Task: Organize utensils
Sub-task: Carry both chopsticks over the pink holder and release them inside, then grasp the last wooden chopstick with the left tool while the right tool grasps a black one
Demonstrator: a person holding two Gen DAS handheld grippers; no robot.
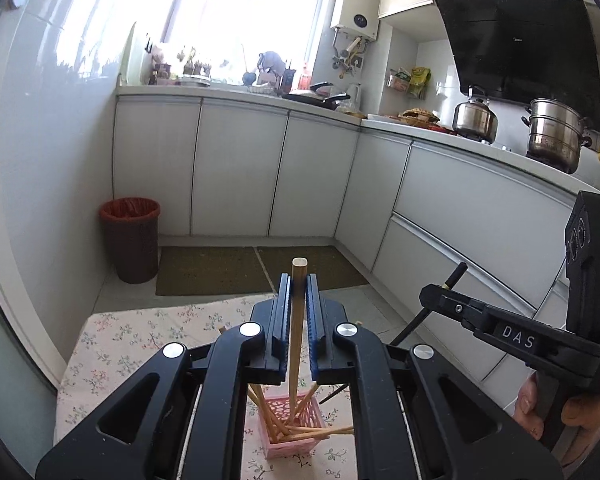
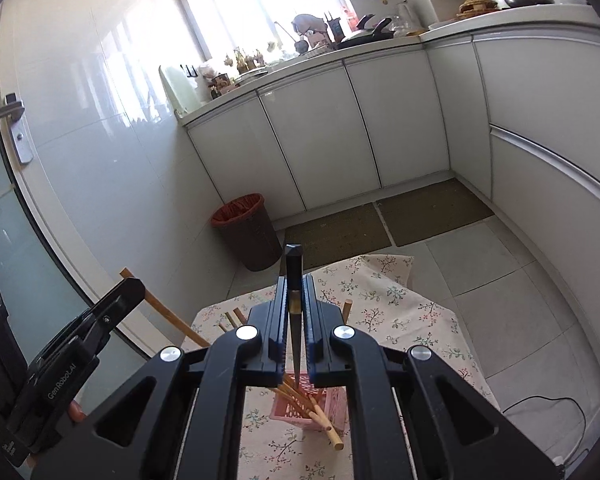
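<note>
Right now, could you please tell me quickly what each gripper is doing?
Left gripper: closed on a wooden chopstick, above the pink basket.
Right gripper: closed on a black chopstick, above the same basket.

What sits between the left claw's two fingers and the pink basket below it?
In the left wrist view, only the wooden chopstick spans that gap: the left claw clamps it near its top, and it runs down into the pink basket, among other chopsticks.

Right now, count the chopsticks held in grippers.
2: a light wooden chopstick clamped in the left gripper, a black chopstick in the right gripper. More stand in the pink basket.
</note>
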